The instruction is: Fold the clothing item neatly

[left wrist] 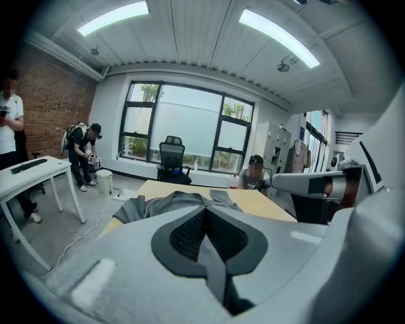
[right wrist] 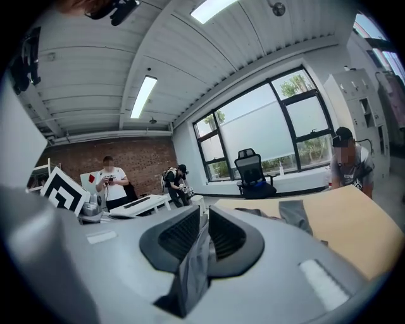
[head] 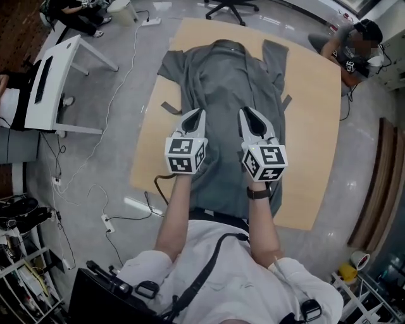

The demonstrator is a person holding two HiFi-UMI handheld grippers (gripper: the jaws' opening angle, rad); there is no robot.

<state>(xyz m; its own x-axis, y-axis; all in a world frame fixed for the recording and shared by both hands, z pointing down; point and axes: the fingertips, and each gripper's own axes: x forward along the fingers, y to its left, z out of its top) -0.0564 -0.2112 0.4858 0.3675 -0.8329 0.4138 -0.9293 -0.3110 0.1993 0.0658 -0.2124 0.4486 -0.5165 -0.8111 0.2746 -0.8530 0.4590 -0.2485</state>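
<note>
Grey garment (head: pixel 221 82) lying spread along the table (head: pixel 310 126) at frame centre, left gripper (head: pixel 200 112) pinching its cloth between closed jaws, right gripper (head: pixel 244 111) beside it gripping cloth likewise, the 2 hanging over the garment's middle.

The pale wooden bench (head: pixel 313 133) stands on a glossy grey floor (head: pixel 120 82). Off to one side is a white desk (head: pixel 56 79), and thin white cables (head: pixel 95 145) run across the floor to a power strip (head: pixel 106 223). A black office chair (head: pixel 231 7) sits at the far end, before tall windows (left wrist: pixel 190 130). A person in a dark cap (head: pixel 355 45) sits by the far corner. Near the brick wall (left wrist: pixel 54 104), another person (left wrist: pixel 82 155) bends beside a white bin (left wrist: pixel 105 181). Strip lights (left wrist: pixel 278 35) glow overhead.
</note>
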